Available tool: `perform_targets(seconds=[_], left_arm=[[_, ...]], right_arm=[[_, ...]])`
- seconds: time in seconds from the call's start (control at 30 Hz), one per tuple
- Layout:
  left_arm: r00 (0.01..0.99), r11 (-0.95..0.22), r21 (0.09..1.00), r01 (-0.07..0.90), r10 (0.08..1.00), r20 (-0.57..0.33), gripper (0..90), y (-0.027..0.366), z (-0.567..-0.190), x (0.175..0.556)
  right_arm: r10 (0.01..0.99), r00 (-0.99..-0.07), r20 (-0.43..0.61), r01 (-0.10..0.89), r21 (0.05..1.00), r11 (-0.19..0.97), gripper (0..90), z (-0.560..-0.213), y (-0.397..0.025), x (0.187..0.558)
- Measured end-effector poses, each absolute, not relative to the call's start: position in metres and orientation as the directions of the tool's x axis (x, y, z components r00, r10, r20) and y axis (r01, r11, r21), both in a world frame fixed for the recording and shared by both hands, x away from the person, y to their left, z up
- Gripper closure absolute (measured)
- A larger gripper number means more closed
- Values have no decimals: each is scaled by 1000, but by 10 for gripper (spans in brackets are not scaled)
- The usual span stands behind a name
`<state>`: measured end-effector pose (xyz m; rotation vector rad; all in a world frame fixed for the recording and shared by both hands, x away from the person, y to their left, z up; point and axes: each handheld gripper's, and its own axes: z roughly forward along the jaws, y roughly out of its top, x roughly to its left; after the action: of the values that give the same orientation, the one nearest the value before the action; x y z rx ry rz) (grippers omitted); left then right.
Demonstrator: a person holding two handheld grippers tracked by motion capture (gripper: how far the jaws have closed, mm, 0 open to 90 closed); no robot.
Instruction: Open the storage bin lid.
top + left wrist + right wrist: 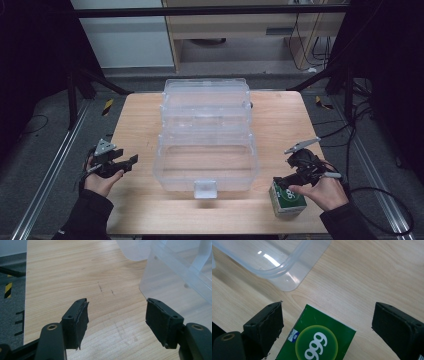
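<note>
A clear plastic storage box (pixel 206 165) stands in the middle of the wooden table (pixel 140 125), its lid (pixel 206 97) folded back behind it. A green and white carton marked 999 (pixel 287 198) sits near the table's front right corner. My right gripper (pixel 281 181) hovers just over that carton, open, and in the right gripper view the carton (pixel 319 340) lies between the two spread jaws without touching them. My left gripper (pixel 129 164) is held open over bare wood left of the box; its jaws (pixel 117 320) frame empty tabletop, with the box wall (pixel 175 282) at the right.
The box has a white latch tab (pixel 205 189) on its front wall. Dark floor, metal rails (pixel 50 170) and cables (pixel 370 195) surround the table. A wooden cabinet (pixel 240 25) stands beyond the far edge.
</note>
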<state>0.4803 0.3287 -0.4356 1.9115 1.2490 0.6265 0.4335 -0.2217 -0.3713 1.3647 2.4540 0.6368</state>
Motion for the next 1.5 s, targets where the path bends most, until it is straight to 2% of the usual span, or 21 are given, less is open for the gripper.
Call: perform_targets(seconds=[0.83, 1.5], left_arm=[[400, -241, 795, 557, 916, -2, 330, 330, -439, 480], [404, -245, 788, 564, 915, -5, 327, 330, -440, 481]], right_arm=[[930, -367, -2, 859, 383, 340, 90, -389, -213, 427], [943, -331, 11, 895, 322, 311, 91, -401, -209, 429]])
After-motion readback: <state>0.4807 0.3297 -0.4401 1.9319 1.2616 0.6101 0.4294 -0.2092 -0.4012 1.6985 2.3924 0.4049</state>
